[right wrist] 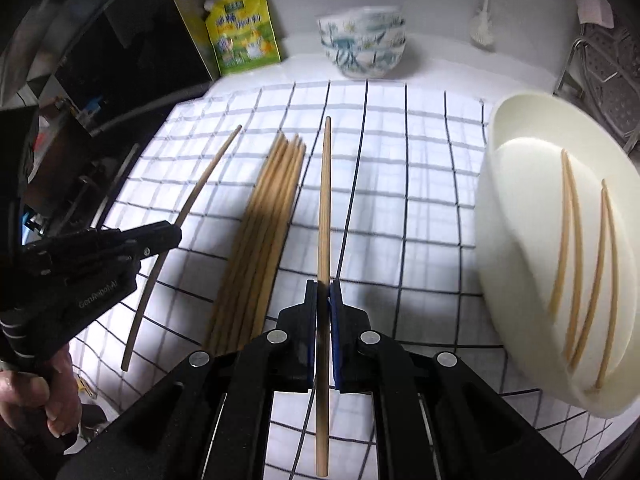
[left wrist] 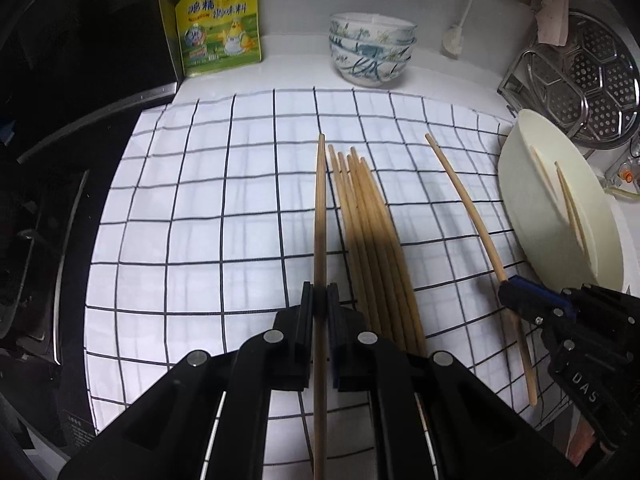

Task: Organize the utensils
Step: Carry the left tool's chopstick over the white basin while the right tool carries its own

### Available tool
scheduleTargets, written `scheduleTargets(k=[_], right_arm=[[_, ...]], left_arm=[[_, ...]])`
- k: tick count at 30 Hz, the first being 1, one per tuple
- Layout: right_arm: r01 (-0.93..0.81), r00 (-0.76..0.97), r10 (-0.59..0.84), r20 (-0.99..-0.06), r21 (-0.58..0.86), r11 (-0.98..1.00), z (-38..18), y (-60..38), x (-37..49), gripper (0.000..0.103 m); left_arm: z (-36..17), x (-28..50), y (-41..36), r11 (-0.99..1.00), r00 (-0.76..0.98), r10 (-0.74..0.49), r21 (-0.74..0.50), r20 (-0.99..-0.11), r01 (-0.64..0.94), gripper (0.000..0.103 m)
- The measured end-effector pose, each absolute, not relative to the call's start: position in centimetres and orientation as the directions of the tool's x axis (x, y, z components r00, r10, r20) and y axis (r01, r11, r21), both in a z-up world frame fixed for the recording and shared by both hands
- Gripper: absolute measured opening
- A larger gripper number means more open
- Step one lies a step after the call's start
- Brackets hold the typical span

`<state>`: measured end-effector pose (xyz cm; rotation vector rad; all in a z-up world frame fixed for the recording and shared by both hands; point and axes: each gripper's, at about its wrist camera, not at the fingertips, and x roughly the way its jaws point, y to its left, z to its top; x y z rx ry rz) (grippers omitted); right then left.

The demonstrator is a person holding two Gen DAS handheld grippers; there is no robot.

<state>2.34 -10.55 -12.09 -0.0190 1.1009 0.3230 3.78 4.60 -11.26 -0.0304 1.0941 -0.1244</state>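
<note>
My left gripper (left wrist: 320,294) is shut on one wooden chopstick (left wrist: 320,208), held above the checked cloth (left wrist: 200,200). It also shows in the right wrist view (right wrist: 176,236) with its chopstick (right wrist: 200,184). My right gripper (right wrist: 323,290) is shut on another chopstick (right wrist: 325,200); in the left wrist view it (left wrist: 506,286) holds that chopstick (left wrist: 464,196) at the right. A bundle of several chopsticks (left wrist: 372,232) (right wrist: 268,220) lies on the cloth between them. A cream oval tray (right wrist: 520,220) (left wrist: 532,200) at the right holds several chopsticks (right wrist: 576,248).
A stack of patterned bowls (left wrist: 372,52) and a yellow seasoning pouch (left wrist: 218,24) stand at the back by the wall. A metal steamer rack (left wrist: 588,80) stands at the back right. A dark stove top (left wrist: 60,120) borders the cloth on the left.
</note>
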Motion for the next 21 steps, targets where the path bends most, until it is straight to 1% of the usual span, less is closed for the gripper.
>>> scheduleTargets(k=[5,9,14,21], right_arm=[[-0.259,0.464,0.290,-0.837,0.185,0.948,-9.0,-12.7,1.6,0.006],[-0.247,0.501,0.305,-0.810,0.204,0.947,-7.2,-14.8,0.8,0.006],[-0.192,0.557,0.295,-0.776,0.225,0.955,-5.0,-19.7,0.4,0.006],[-0.018,0.594,0.197,-0.780,0.231,0.973,-4.6,-29.4,1.1,0.006]], left_arm=[[-8.8,3.1,3.4,0.992,0.482,-0.110,-0.069,-0.869,0.103,0.007],[-6.5,2.9,1.2,0.988,0.506,-0.135,-0.076,-0.852,0.136,0.007],[-3.9,3.6,-3.0,0.975,0.534,-0.200,-0.111,-0.822,0.195,0.007],[-1.7,6.3,-12.3,0.924,0.512,-0.338,-0.176,-0.789,0.338,0.007]])
